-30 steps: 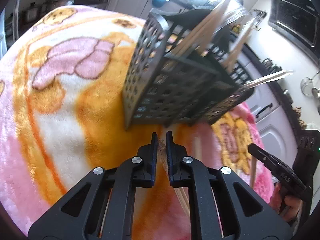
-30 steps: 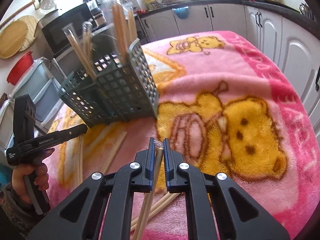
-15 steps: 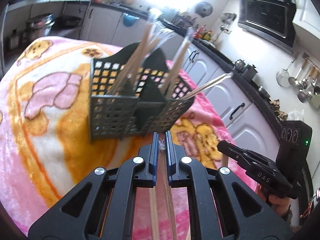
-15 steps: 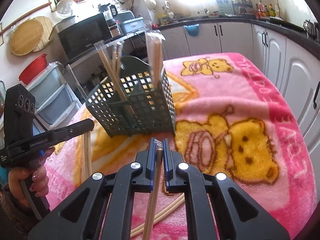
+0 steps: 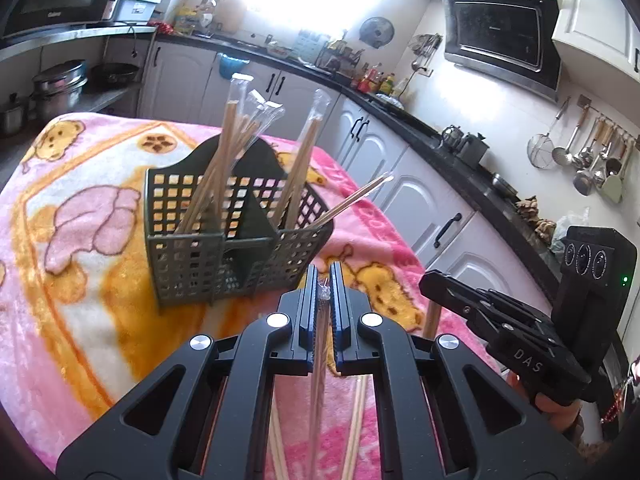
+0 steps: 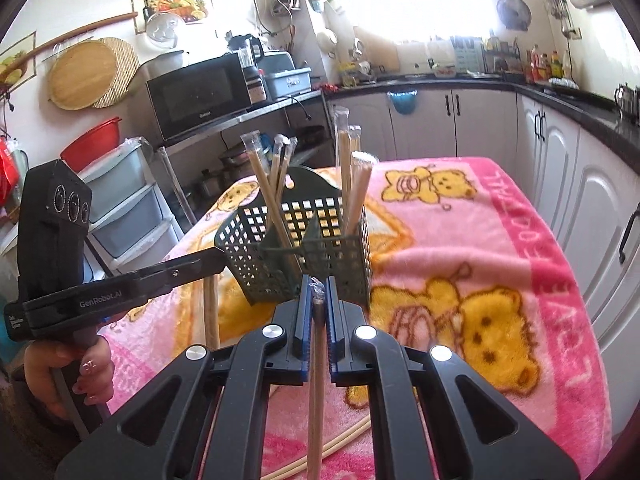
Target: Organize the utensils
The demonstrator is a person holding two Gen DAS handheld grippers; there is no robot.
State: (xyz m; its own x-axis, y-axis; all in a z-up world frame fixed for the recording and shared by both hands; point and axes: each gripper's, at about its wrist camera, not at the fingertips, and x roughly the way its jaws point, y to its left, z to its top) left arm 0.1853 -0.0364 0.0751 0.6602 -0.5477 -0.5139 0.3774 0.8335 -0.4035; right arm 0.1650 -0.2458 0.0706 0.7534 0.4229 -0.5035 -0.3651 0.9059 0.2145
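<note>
A dark green perforated utensil basket point(image 5: 188, 256) stands upright on the pink bear blanket point(image 5: 80, 300); it also shows in the right wrist view point(image 6: 344, 264). Several plastic-wrapped chopstick pairs point(image 5: 224, 160) stand in its compartments. My left gripper point(image 5: 322, 280) is shut on a wrapped chopstick pair point(image 5: 318, 380), held above the blanket just in front of the basket. My right gripper point(image 6: 318, 286) is shut on another wrapped chopstick pair point(image 6: 316, 392), also just short of the basket. Each gripper shows in the other's view: the right point(image 5: 500, 328), the left point(image 6: 120, 292).
Loose chopsticks point(image 5: 356, 420) lie on the blanket under the grippers, and more show in the right wrist view point(image 6: 340, 444). White kitchen cabinets point(image 6: 560, 168) and a dark counter surround the table. A microwave point(image 6: 196, 92) and storage drawers point(image 6: 132, 216) stand beyond the far side.
Both grippers have lifted and tilted up with their chopsticks, so the basket now looks upright and farther below. Both stay shut.
</note>
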